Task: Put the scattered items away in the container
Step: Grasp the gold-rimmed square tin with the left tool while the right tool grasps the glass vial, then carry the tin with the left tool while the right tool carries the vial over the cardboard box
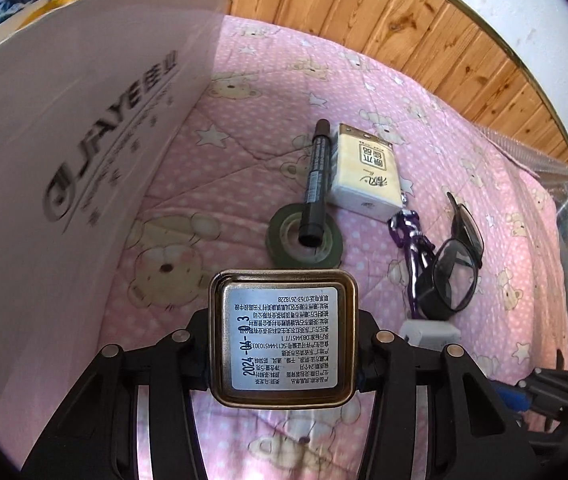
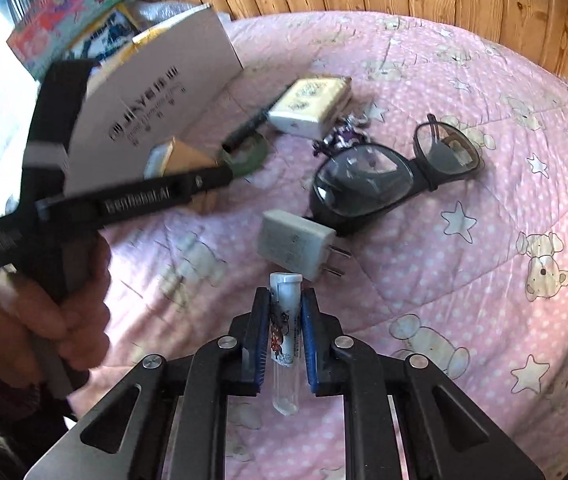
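Note:
My left gripper (image 1: 282, 364) is shut on a small gold tin (image 1: 283, 338) with a printed label, held above the pink quilt. The white cardboard box (image 1: 68, 152) stands just to its left. My right gripper (image 2: 285, 320) is shut on a small clear tube (image 2: 284, 336) with a white cap. On the quilt lie a green tape roll (image 1: 304, 240), a black marker (image 1: 316, 180) resting on the roll, a tissue pack (image 1: 368, 172), a purple keychain (image 1: 408, 236), black glasses (image 1: 452, 256) and a white charger plug (image 2: 296, 246).
A wooden wall panel (image 1: 384, 12) runs behind the bed. Coloured boxes (image 2: 72, 12) stand behind the white box. The left gripper tool and the hand holding it (image 2: 44, 312) fill the left of the right wrist view. A clear plastic edge (image 1: 544, 160) lies at the far right.

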The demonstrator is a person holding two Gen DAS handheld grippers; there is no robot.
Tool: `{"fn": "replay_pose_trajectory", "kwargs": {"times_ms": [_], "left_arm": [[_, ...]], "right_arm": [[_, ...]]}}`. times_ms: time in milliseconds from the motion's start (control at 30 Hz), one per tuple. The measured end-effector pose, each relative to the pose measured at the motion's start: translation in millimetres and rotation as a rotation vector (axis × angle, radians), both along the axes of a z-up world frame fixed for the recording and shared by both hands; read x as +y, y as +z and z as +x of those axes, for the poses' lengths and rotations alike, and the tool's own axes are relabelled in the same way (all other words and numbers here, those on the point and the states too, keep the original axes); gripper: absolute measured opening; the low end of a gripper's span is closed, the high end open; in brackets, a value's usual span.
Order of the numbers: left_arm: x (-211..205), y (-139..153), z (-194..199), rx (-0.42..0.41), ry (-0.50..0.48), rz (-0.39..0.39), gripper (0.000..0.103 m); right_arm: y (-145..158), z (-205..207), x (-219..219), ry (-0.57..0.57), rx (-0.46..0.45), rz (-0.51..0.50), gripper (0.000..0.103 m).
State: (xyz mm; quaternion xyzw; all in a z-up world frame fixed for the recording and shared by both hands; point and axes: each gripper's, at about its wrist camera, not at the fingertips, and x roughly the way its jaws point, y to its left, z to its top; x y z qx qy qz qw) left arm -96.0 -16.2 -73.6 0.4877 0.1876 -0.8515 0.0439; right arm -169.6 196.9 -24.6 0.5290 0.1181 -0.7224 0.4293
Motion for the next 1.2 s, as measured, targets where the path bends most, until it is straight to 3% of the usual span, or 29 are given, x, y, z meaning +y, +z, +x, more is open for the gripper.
{"fn": "replay_pose_trajectory", "kwargs": {"times_ms": [400,667,1200], "left_arm": [[3,9,38,0.008,0.0,0.006,0.05],[-5,13,66,-0.005,0.032,0.023,0.05],[-4,92,87,0.079,0.01,-0.042,0.05]], "right_arm": [[21,4,-6,-0.004,-0.045,-0.115,0.016],[40,18,-12,0.016,-0.024,-0.155,0.017],[78,32,-17,0.017,0.028,-0.223,0.017]]}}
